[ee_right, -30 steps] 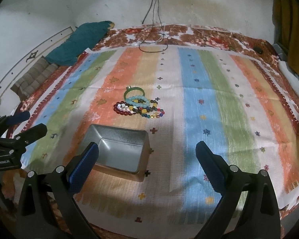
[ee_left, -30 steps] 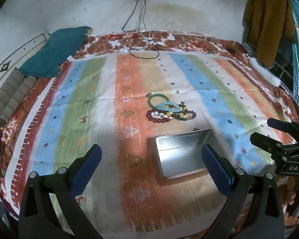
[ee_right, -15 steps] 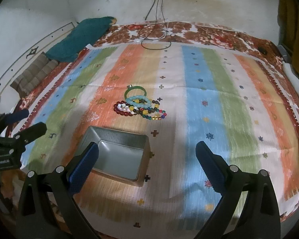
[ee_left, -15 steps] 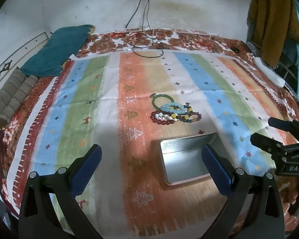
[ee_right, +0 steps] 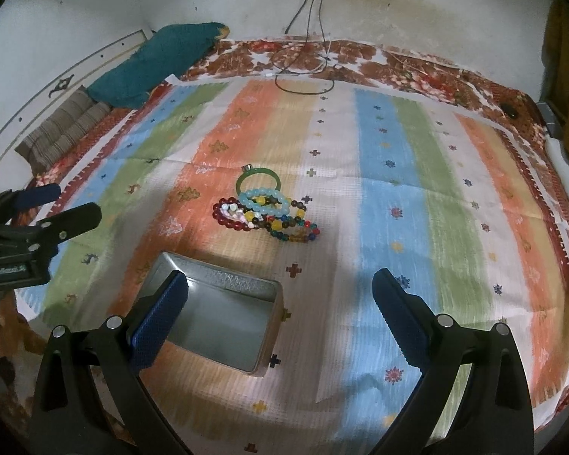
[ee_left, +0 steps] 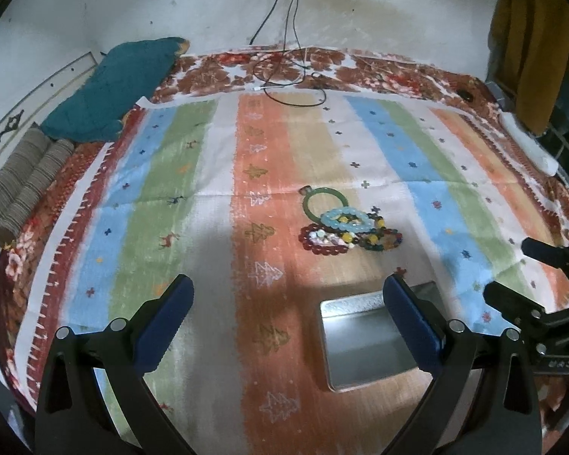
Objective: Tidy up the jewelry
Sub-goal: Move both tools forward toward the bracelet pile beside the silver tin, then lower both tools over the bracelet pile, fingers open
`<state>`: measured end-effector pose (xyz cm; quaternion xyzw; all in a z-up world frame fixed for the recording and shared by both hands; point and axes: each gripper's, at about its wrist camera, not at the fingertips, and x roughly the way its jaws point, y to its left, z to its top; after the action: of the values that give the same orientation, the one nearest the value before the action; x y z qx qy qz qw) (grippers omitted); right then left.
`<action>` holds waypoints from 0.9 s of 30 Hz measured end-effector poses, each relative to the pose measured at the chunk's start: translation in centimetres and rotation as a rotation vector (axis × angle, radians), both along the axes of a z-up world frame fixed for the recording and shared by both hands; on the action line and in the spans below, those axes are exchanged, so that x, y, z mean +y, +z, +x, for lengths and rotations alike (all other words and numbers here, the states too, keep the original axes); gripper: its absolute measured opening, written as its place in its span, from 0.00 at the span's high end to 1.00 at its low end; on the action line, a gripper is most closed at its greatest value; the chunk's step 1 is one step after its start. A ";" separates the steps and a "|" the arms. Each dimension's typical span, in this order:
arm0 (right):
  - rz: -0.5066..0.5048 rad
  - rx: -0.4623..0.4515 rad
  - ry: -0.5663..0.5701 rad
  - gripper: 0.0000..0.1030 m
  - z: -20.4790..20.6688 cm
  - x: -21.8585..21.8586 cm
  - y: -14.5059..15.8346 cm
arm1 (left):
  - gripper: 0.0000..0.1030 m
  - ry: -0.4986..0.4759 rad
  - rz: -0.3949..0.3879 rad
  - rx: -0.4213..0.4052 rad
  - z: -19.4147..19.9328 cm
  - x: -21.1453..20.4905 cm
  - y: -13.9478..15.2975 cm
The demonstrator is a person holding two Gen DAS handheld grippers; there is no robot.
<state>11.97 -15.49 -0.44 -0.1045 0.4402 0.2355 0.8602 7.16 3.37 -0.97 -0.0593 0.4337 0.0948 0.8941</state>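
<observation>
Metal tin [ee_right: 212, 322] — open and empty — rests on the striped cloth [ee_right: 390, 197] covering the bed, toward its near edge. Bracelets [ee_right: 265, 214] lie in an overlapping pile just beyond the tin, near the cloth's centre, apart from it. Left gripper [ee_left: 284, 318] and right gripper [ee_right: 280, 311] hover above the near edge — fingers spread wide, holding nothing.

The left gripper [ee_left: 287, 313] hangs with its jaws spread wide, blue pads facing each other and nothing between them. The right gripper [ee_right: 280, 313] is spread just as wide and holds nothing. Both point forward and downward, side by side and apart; each shows at the edge of the other's view, black-framed with blue-tipped fingers [ee_right: 38, 194].
</observation>
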 end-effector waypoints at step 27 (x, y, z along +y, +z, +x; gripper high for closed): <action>-0.019 0.102 0.009 0.04 4.5 2.5 -2.1 | 0.05 0.013 -0.004 0.104 7.6 1.0 -2.2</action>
<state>16.46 -13.03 -2.50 -0.1028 0.4852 0.2403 0.8344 14.77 4.33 -3.20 -0.0588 0.4796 0.1025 0.8695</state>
